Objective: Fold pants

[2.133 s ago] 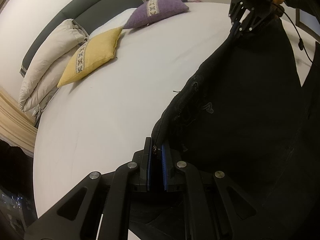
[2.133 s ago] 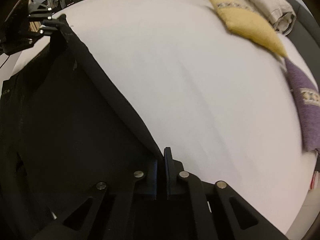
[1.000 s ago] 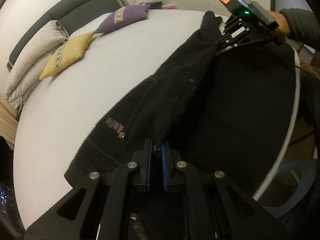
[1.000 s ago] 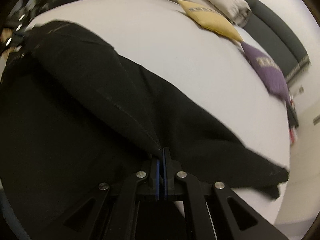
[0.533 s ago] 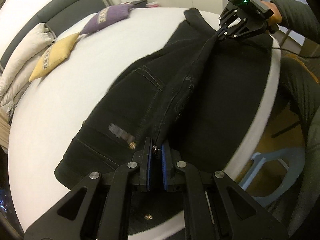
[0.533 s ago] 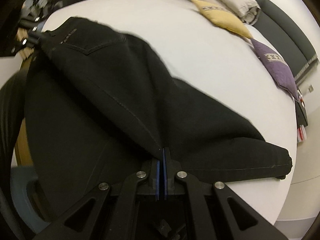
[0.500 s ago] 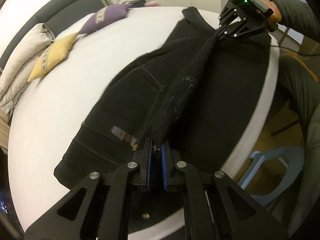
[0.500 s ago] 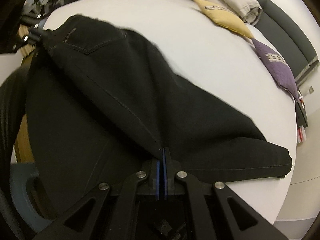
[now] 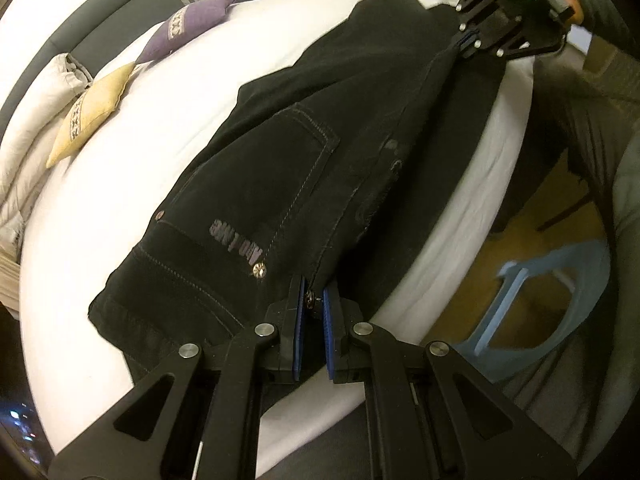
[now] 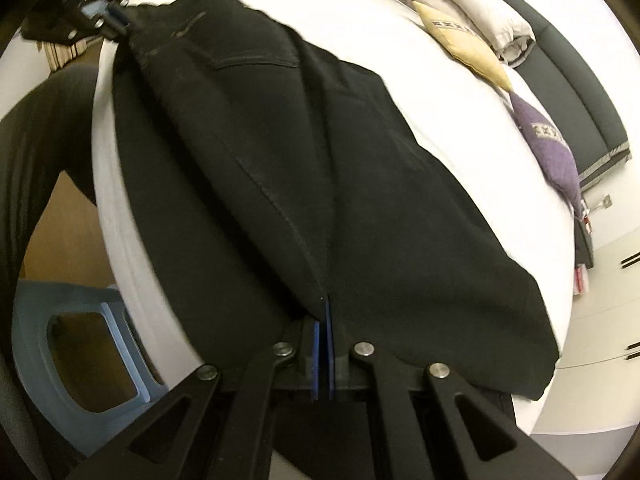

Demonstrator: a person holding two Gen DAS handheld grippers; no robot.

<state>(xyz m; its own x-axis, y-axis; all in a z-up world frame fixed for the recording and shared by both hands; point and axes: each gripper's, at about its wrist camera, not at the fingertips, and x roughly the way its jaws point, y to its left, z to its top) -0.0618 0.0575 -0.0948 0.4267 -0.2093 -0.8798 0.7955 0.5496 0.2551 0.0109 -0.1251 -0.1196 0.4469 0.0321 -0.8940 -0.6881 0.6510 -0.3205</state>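
Since the earlier frames the pants (image 9: pixel 304 168) have come down from hanging in the air and now lie spread along the near edge of the bed (image 9: pixel 132 168), with part of the cloth draped over that edge.

Nearest in the left wrist view, the left gripper (image 9: pixel 312 312) has its fingers (image 9: pixel 297 320) closed to a narrow gap on the waistband end, a metal button showing between the blue pads. In the right wrist view, the right gripper (image 10: pixel 323 336) has its fingers almost fully together, pinching the fabric further down the legs. Between the two grips a raised ridge of cloth runs the length of the garment, with a back pocket (image 9: pixel 308 148) facing up.

This suggests the lengthwise fold, one leg over the other, is being laid down but is not yet flat.

Further off on the white bed lie a yellow cushion (image 9: pixel 90 112), a purple cushion (image 9: pixel 188 28) and pale pillows (image 9: pixel 28 136) by the dark headboard (image 9: pixel 104 36). A blue stool (image 9: pixel 536 308) stands on the floor beside the bed.
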